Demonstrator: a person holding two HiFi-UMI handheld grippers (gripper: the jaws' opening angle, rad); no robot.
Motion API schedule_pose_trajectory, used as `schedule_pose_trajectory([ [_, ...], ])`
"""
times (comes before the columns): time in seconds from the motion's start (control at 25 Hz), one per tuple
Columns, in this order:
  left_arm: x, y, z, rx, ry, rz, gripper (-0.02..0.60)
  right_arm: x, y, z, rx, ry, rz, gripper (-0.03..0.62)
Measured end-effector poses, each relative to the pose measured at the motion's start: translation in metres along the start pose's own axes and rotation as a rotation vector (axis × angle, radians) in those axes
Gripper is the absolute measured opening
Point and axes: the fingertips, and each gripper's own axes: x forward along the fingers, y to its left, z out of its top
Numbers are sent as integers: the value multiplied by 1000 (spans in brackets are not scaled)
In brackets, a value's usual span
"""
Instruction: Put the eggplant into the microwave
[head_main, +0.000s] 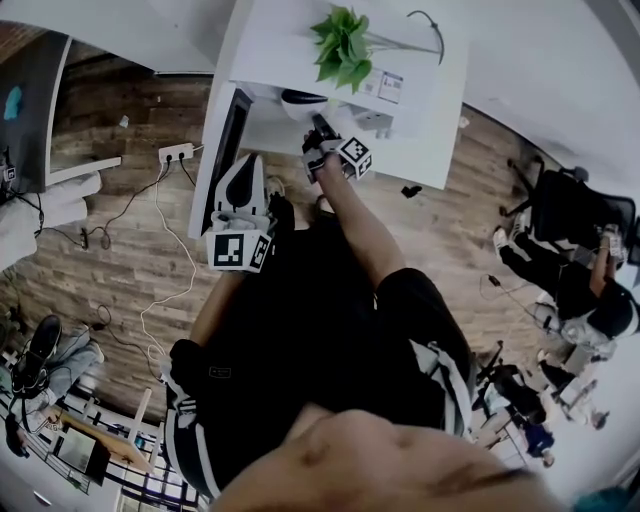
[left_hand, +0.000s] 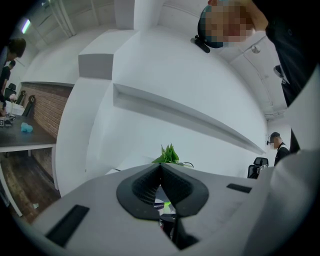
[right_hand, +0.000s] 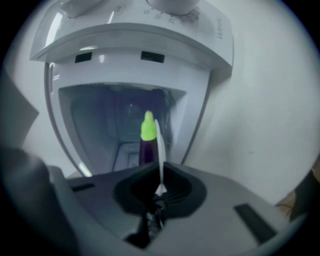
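One eggplant (right_hand: 146, 145), purple with a green cap, stands at the centre of the right gripper view, pinched in the closed right tongs (right_hand: 159, 187) just before the open microwave (right_hand: 150, 45). The left tongs (left_hand: 161, 185) are closed on nothing. On so thin a pinch, the eggplant could tilt, slip, and catch the cavity's lip.

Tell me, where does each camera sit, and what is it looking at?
Head view: on the person's head, looking steeply down at the left gripper, right gripper and plant; the shirt and right arm show.
Left gripper view: on the left gripper, facing a white wall and the plant; its shut jaws show.
Right gripper view: on the right gripper, facing the open microwave; its jaws grip the eggplant.
Shared: head and left gripper views both show the plant.
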Motion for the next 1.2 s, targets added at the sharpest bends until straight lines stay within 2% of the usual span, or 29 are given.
schedule_pose_trajectory([
  [1.2,-2,13,-14,-38,31,35,32,31,3,10,78,-44,8,41],
])
